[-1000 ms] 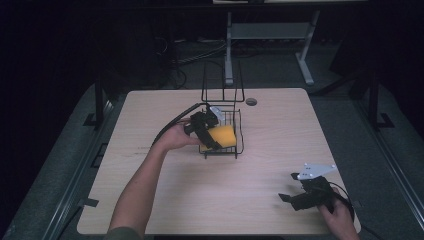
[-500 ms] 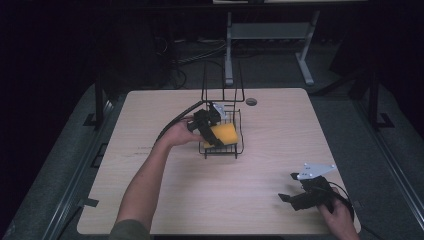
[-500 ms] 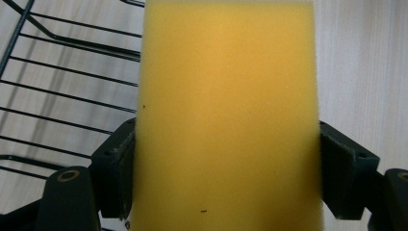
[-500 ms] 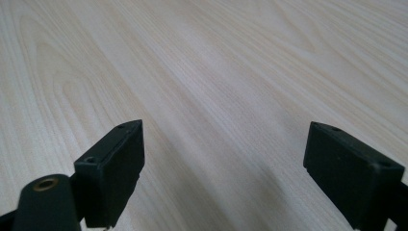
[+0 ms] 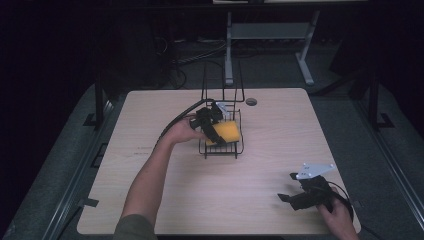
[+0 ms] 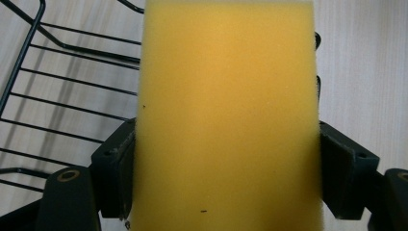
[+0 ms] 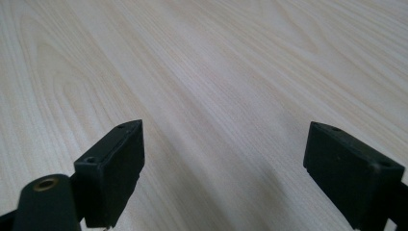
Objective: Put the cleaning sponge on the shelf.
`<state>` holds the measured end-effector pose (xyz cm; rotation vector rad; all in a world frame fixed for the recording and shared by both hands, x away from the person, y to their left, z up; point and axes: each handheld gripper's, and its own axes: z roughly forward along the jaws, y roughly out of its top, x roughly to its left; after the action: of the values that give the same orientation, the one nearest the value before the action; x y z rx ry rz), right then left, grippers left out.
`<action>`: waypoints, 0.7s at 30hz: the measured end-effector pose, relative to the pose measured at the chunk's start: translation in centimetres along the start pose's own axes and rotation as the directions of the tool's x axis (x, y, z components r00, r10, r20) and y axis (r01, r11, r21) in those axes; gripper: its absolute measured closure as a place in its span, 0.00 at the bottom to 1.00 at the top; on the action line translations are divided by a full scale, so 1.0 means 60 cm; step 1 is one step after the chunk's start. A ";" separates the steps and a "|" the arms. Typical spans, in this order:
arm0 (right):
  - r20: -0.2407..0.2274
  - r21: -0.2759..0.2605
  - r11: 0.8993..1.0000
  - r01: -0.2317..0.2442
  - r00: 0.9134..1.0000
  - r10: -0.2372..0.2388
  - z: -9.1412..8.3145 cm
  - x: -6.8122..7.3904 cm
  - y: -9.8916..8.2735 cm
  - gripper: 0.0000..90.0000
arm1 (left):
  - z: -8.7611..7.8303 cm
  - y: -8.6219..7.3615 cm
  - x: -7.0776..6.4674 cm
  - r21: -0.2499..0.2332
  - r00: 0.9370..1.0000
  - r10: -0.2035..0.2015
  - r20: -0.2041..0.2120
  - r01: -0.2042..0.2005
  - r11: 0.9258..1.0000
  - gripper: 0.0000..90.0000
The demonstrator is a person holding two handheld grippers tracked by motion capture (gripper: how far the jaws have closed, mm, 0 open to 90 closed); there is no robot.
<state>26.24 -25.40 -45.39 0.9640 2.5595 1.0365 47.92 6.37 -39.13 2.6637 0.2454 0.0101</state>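
- Near the tabletop's [image 5: 260,200] front right corner, the right hand-held gripper [image 5: 290,199] rests with jaws wide apart, gripping nothing.
- Farther back, near the middle, the left hand-held gripper [image 5: 214,134] clamps a yellow sponge [image 5: 227,133] over the black wire rack [image 5: 222,149].

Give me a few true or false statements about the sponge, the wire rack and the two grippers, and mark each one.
1. The left gripper is clamped on a yellow sponge. True.
2. The right gripper holds a cloth. False: its jaws stand wide apart over the bare table.
3. The sponge is over the black wire rack. True.
4. The right gripper is inside the rack. False: in the high view it sits near the table's front right corner, far from the rack.
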 end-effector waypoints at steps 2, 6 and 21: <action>0.004 -0.001 1.000 0.003 1.000 -0.003 0.000 -0.001 -0.001 0.16 | 0.001 0.001 0.002 0.003 1.000 0.002 -0.002 -0.002 1.000 0.24; 0.002 -0.004 1.000 -0.004 1.000 0.004 -0.002 -0.001 -0.001 0.16 | 0.005 -0.001 0.005 0.010 1.000 -0.007 0.004 0.007 1.000 0.24; 0.001 -0.001 1.000 0.004 1.000 -0.004 -0.001 -0.002 -0.002 0.16 | 0.015 -0.007 0.017 0.015 0.999 -0.040 0.009 0.040 0.999 0.24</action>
<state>26.26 -25.56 -45.41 0.9579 2.5588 1.0365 48.86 6.52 -40.18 2.6723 0.2965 -0.0170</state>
